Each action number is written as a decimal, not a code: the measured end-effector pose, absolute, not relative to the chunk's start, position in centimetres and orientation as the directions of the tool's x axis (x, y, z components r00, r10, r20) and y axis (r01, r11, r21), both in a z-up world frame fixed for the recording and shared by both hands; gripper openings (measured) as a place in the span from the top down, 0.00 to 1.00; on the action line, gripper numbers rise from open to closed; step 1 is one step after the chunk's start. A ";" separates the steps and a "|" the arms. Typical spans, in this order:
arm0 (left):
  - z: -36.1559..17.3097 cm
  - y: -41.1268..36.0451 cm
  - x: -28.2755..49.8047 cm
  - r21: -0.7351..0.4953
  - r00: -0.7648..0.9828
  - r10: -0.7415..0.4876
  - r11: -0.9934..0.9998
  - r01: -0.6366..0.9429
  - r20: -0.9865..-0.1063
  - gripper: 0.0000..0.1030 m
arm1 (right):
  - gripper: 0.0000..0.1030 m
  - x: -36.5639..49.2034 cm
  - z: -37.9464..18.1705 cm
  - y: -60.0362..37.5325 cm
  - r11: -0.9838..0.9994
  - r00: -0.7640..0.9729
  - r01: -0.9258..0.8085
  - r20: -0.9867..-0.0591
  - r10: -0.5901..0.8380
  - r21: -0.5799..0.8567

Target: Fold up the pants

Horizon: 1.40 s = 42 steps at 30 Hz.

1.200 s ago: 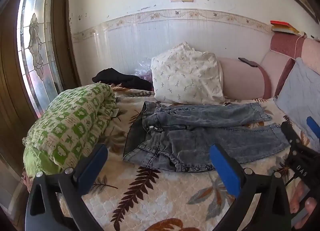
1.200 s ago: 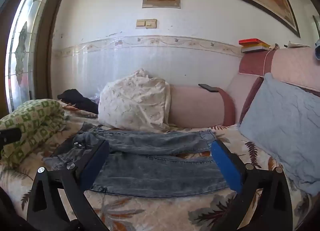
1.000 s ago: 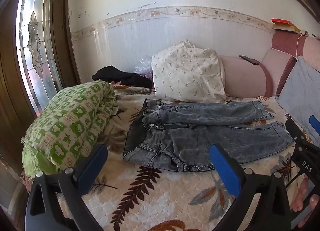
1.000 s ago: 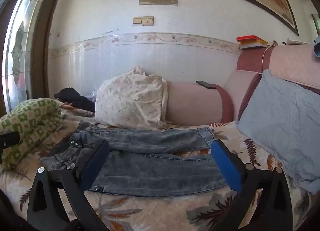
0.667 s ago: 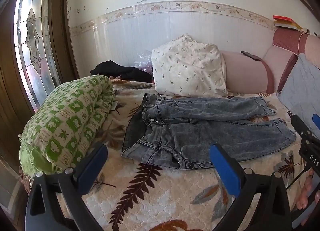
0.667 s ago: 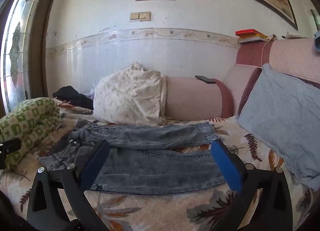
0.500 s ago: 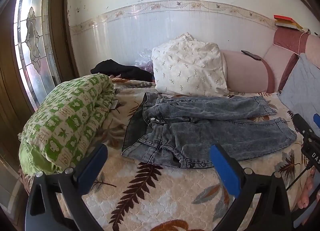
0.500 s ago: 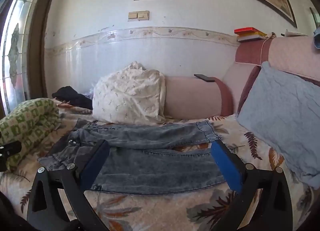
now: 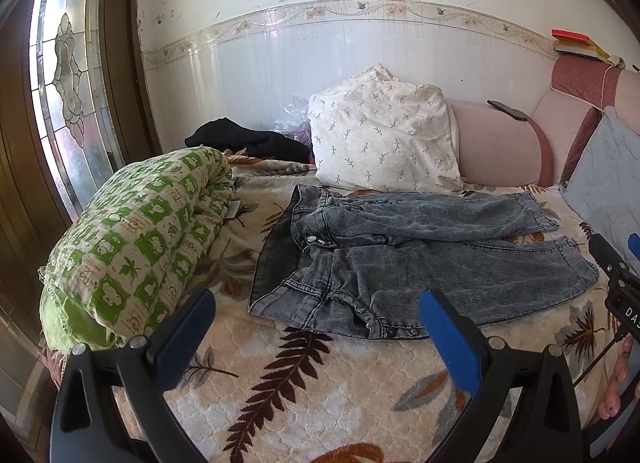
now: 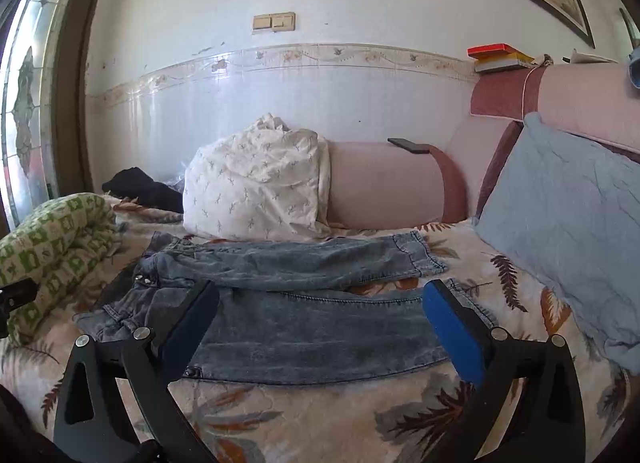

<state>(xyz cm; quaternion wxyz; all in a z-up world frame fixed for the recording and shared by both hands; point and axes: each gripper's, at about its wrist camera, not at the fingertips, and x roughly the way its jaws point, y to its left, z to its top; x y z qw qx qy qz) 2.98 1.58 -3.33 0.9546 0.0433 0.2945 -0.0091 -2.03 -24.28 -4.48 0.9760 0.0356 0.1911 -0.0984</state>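
Hovering wide apart, left gripper point(image 9: 316, 327) and right gripper point(image 10: 320, 311), lettered "DAS", face unfolded jeans point(image 9: 420, 259).

A home bedroom: bed point(image 9: 320, 383), pillows point(image 9: 384, 135), stained-glass window point(image 9: 64, 63).

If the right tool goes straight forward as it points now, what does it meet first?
Most likely the jeans: the near leg lies flat on the bed, directly between the open fingers of the right tool. Depth is unclear, but nothing else seems to be in the way.
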 end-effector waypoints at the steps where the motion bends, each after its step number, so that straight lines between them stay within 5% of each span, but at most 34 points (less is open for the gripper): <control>1: -3.3 1.6 3.0 0.078 0.826 0.009 0.996 0.042 -0.563 0.00 | 0.00 -2.0 -4.5 -24.4 0.978 0.907 0.205 -0.381 -0.178 0.033; 27: -8.4 6.5 9.4 0.127 0.745 0.140 0.989 -0.075 -0.652 0.00 | 0.01 0.6 -6.9 -25.9 0.968 0.846 0.245 -0.499 -0.189 0.048; 42: -6.0 6.5 24.8 0.204 0.731 0.183 0.977 -0.061 -0.657 0.00 | 0.01 11.1 -8.3 -36.5 0.961 0.705 0.275 -0.679 -0.204 -0.004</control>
